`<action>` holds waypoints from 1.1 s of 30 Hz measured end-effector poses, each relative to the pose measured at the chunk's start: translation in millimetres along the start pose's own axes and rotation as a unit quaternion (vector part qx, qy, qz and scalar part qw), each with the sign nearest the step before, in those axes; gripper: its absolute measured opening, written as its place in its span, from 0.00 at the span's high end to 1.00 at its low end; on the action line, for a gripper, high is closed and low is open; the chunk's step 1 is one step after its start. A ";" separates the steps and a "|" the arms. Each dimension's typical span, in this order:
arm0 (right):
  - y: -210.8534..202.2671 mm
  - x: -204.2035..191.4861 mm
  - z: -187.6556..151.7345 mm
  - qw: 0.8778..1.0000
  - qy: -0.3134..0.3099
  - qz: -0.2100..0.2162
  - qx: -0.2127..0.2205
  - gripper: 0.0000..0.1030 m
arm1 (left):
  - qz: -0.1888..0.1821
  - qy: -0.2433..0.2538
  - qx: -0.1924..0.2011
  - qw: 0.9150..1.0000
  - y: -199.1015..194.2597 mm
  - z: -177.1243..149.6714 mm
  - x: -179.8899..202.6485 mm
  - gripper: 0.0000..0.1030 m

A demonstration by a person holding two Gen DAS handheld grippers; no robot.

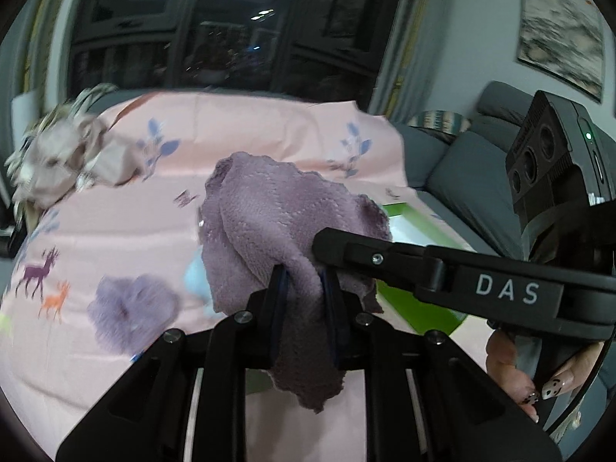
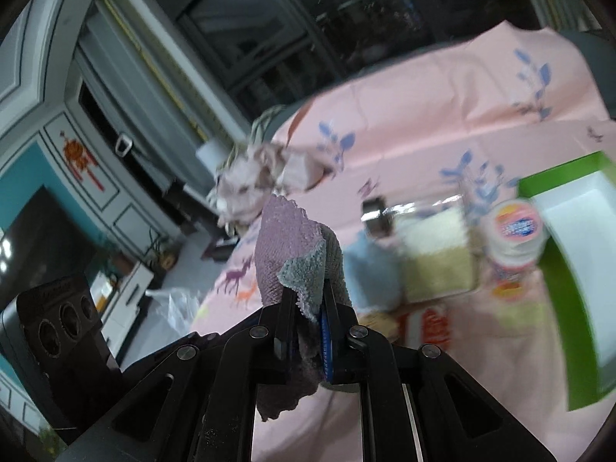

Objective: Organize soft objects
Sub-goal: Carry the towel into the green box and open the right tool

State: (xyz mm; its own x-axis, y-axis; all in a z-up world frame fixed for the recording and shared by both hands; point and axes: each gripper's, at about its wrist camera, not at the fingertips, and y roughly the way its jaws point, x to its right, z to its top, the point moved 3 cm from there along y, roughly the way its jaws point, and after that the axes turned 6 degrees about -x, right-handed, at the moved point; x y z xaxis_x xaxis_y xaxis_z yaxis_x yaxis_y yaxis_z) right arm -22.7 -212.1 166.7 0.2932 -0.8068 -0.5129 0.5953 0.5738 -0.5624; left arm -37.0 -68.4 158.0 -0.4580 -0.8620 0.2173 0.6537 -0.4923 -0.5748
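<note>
**Both hand-held grippers pinch one purple cloth above the pink sheet**

The left hand-held gripper has its fingers pressed onto a bunched fold of a purple cloth, which rises above the jaws and also hangs below them in a ragged tail. The cloth is lifted clear of the pink sheet that covers the surface underneath. From the right of the left wrist view, the right hand-held gripper reaches in and meets the same cloth at its right edge; a hand with painted nails grips its handle.

In the right wrist view, the right hand-held gripper is likewise clamped on the cloth, whose grey-green underside shows at the jaws.

On the sheet, a crumpled beige fabric lies at the far left. A fluffy purple piece lies on the sheet near the left gripper, and something light blue sits partly hidden behind the cloth. A green tray with a white inside lies to the right. Beside it stand a round tub with a printed lid and a clear bag of pale grains; both are blurred. A grey sofa stands beyond the sheet's right edge.
</note>
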 end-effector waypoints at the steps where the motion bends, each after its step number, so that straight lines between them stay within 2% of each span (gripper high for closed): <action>1: -6.3 3.6 1.4 1.000 0.002 0.000 0.007 0.88 | -0.004 0.007 0.002 1.000 1.3 3.0 6.7 0.85; 8: -47.7 44.1 8.1 0.998 0.042 0.004 0.051 0.88 | -0.025 0.039 0.003 0.999 17.2 19.1 47.9 0.85; 20: -113.3 114.0 8.7 0.987 0.094 -0.030 0.123 0.88 | -0.091 0.081 -0.021 0.992 64.7 39.6 126.1 0.85; 26: -134.3 148.9 2.9 0.980 0.120 -0.072 0.143 0.88 | -0.118 0.089 -0.047 0.988 97.9 35.3 162.3 0.85; 33: -136.0 198.7 -5.9 0.970 0.180 -0.083 0.142 0.88 | -0.136 0.080 -0.097 0.983 139.5 27.1 183.9 0.85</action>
State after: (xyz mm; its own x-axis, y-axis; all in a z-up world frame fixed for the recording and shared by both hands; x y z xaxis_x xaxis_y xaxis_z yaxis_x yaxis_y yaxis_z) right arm -49.8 -449.6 137.4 -0.0745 -0.7547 -0.6518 0.8088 0.3366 -0.4822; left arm -13.7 -298.9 139.1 -0.6991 -0.6643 0.2645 0.3751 -0.6556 -0.6554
